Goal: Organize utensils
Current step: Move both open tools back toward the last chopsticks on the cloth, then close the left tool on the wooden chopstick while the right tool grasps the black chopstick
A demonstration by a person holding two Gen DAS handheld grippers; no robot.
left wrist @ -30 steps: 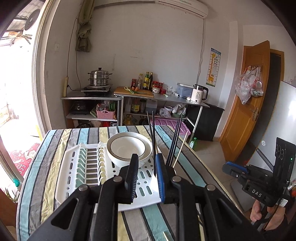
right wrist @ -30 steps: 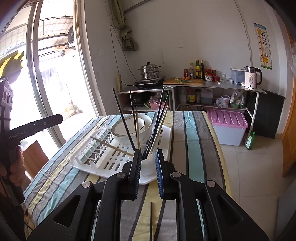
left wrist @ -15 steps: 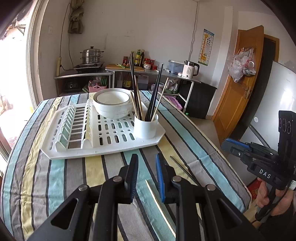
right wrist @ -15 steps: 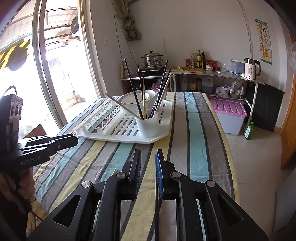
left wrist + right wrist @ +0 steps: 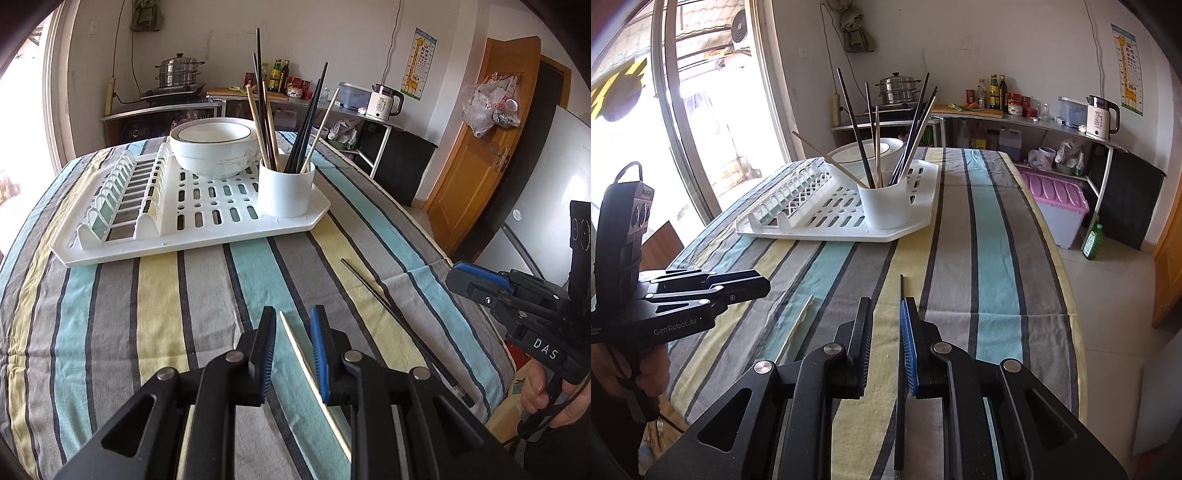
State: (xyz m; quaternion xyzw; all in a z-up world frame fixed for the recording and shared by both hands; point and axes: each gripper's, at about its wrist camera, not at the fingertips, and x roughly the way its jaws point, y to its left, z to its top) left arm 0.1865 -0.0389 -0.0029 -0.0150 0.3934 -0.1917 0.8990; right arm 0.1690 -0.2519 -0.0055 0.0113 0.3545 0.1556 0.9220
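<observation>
Two loose chopsticks lie on the striped cloth of the tabletop [image 5: 110,314], on the near side of the white drying rack [image 5: 192,221]. The pale wooden chopstick [image 5: 314,373] lies flat and runs between the fingers of the left hand-held gripper [image 5: 293,354]. The jaws stand a little apart, with a gap on the left side of the stick; the blue pad on the right is just beside it, and I cannot tell if it touches. So this hand-held gripper is released and grasps nothing. The black chopstick [image 5: 900,354] lies on the cloth too, near the wooden one, to its right. In the right wrist view it passes under the gap of the right hand-held gripper [image 5: 886,350], close to the blue pad. These jaws are also slightly parted, and no clench on the stick shows.

In the near right corner of the rack stands a white cup [image 5: 286,190] with several black and wooden chopsticks [image 5: 295,122] upright in it, leaning in different directions. Behind the cup, a white bowl [image 5: 214,147] with a dark rim line sits on the rack. The slotted plate section of the rack is on the left.

A person's hand [image 5: 546,395] holds the right device at the table edge.
</observation>
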